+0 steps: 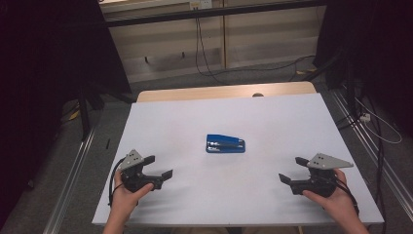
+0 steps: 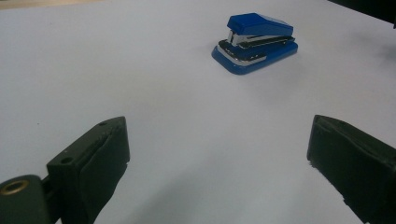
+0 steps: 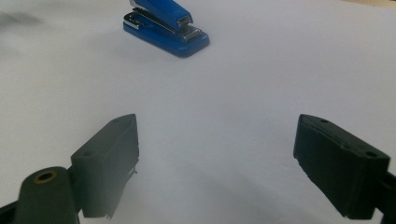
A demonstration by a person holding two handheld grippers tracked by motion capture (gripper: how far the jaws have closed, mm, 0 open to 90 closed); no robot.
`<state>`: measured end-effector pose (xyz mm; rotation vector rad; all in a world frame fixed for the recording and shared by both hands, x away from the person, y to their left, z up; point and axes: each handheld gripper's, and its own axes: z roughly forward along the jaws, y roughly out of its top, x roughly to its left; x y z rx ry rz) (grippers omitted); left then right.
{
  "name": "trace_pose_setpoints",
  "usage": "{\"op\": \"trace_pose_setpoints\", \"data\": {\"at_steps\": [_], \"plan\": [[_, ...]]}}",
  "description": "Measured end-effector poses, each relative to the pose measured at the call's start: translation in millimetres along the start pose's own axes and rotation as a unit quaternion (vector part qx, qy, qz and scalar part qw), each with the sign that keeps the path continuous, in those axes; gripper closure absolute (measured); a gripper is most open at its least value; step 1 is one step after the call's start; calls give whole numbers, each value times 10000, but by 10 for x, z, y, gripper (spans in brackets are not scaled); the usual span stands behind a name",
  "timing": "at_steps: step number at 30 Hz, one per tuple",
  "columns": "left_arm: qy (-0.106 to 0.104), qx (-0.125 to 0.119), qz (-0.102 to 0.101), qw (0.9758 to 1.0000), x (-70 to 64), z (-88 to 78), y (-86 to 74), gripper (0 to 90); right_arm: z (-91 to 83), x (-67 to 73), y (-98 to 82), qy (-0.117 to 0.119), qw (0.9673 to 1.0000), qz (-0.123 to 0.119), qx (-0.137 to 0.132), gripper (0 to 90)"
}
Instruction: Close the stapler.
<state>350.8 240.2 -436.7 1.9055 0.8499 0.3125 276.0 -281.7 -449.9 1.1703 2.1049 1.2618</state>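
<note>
left black two-jaw gripper (image 1: 157, 166): jaws apart, empty, over table's near-left | small blue plastic stapler with metal insert (image 1: 225, 144): lying mid white table (image 1: 272, 117), no readable writing | right black two-jaw gripper (image 1: 293, 169): jaws apart, empty, near-right

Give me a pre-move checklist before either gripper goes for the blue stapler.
1. Blue stapler lying flat near the middle of the white table, untouched: ok.
2. Left gripper jaws open, nothing between them: ok.
3. Right gripper jaws open, nothing between them: ok.
4. Open table surface between each gripper and the stapler: ok.
5. Stapler closed, not sprung open: ok.
6. Staples loaded: cannot tell.
</note>
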Motion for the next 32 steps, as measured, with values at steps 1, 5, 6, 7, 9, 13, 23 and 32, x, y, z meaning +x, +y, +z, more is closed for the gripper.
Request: {"op": "trace_pose_setpoints", "data": {"at_steps": [1,5,6,7,9,13,23,32], "plan": [[0,-11,-1,10000,0,-3,1,59,0,1,1,0,10000,-9,-2,144],[2,10,11,10000,-1,-28,-19,59,-8,2,1,-46,10000,-24,24,140],[14,18,25,10000,0,-35,-32,59,-12,3,-1,-58,10000,-26,24,140],[23,37,18,10000,1,-44,-44,59,-17,3,-3,-53,10000,-27,25,140],[31,30,11,10000,7,-60,-62,59,-28,4,-13,-50,10000,-33,30,139],[52,13,-6,10000,11,-68,-67,59,-47,0,-22,-49,10000,-16,29,139],[45,55,46,10000,7,-35,-69,59,-50,-25,-26,-58,10000,22,-6,139],[15,25,31,10000,11,-24,-65,60,-42,-26,-24,-40,10000,-13,-28,139]]}}
